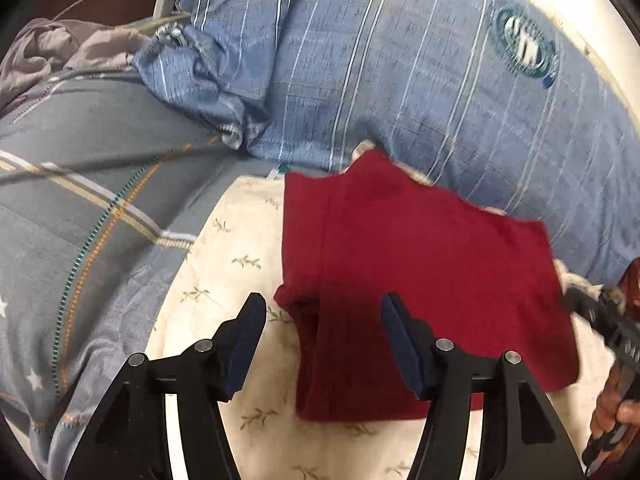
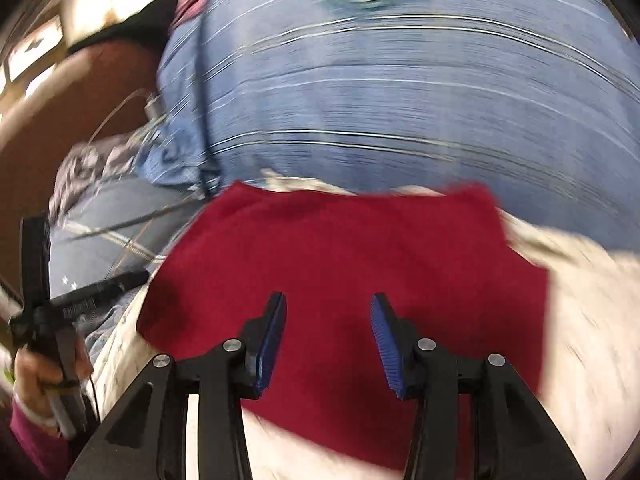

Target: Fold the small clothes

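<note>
A small dark red garment (image 1: 420, 280) lies flat on a cream leaf-print sheet (image 1: 240, 248); a narrow strip along its left edge is folded over. My left gripper (image 1: 324, 308) is open and empty, its jaws hovering over the garment's near left edge. The right wrist view is motion-blurred; there the red garment (image 2: 352, 252) fills the middle and my right gripper (image 2: 328, 308) is open and empty above its near part. The right gripper's body (image 1: 612, 328) shows at the right edge of the left wrist view, and the left gripper's body (image 2: 44, 308) at the left of the right wrist view.
A blue striped pillow (image 1: 400, 64) lies just behind the garment. A grey-blue quilt (image 1: 80, 200) with stars and stripes lies to the left, with crumpled grey cloth (image 1: 48, 52) and a white charger and cable (image 1: 164, 0) beyond it.
</note>
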Demonstrator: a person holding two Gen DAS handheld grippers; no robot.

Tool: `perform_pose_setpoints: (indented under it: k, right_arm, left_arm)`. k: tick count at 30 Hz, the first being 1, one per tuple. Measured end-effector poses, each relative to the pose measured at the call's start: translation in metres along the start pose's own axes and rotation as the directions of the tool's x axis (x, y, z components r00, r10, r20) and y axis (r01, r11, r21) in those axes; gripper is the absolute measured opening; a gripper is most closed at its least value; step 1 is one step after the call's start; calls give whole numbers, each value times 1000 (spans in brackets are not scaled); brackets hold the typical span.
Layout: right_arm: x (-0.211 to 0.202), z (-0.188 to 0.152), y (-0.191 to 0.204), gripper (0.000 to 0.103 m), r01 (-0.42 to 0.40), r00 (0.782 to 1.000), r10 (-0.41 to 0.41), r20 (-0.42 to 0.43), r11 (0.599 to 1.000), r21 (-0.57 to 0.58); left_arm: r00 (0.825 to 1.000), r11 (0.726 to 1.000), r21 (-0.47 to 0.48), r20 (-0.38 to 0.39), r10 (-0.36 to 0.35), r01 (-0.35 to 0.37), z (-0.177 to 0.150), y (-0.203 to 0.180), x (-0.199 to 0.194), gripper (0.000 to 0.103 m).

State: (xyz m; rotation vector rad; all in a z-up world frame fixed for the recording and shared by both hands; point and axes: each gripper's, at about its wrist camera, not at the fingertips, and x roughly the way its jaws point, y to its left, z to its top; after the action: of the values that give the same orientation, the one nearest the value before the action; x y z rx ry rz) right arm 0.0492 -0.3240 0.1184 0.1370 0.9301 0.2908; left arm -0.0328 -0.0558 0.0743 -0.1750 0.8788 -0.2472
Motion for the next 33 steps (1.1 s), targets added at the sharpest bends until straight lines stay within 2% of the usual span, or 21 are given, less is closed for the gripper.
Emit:
perform_pose_setpoints:
  k: [5,9,11,13,17,22,26,33]
  right_arm:
    - [90,39,47,37,-60,996,57,-68,997,-40]
    - [150,58,74,36,-58,992,48,-117,995,-83]
    - [181,64,85,37,-25,985,6,-171,993,-111]
    - [194,66,90,38,1,987,-21,-159,992,-125]
    - [205,67,93,37,19,988,-37,-150,993,-120]
    - [177,69,88,38,-17,992,7,-129,997,-71]
    - [164,74,100,39,-46,994,33,-108,992,-115]
    - [204,73,118,38,-42,986,19,-164,989,-141]
  left_arm:
    - [996,996,43,-42,76,-75,-9,0,25,63]
    - [997,998,10,-47,65,-65,0,2,37,70]
    - [996,998,0,-63,60,-60,0,4,44,70]
    - [996,999,-12,-70,52,-53,2,7,47,71]
    - [996,999,-25,-75,46,-48,4,12,52,71]
    - [996,998,-21,-73,55,-56,4,11,51,71]
    - [996,998,-22,-73,59,-61,4,10,51,71]
    - [995,998,-18,-79,60,-61,5,10,51,73]
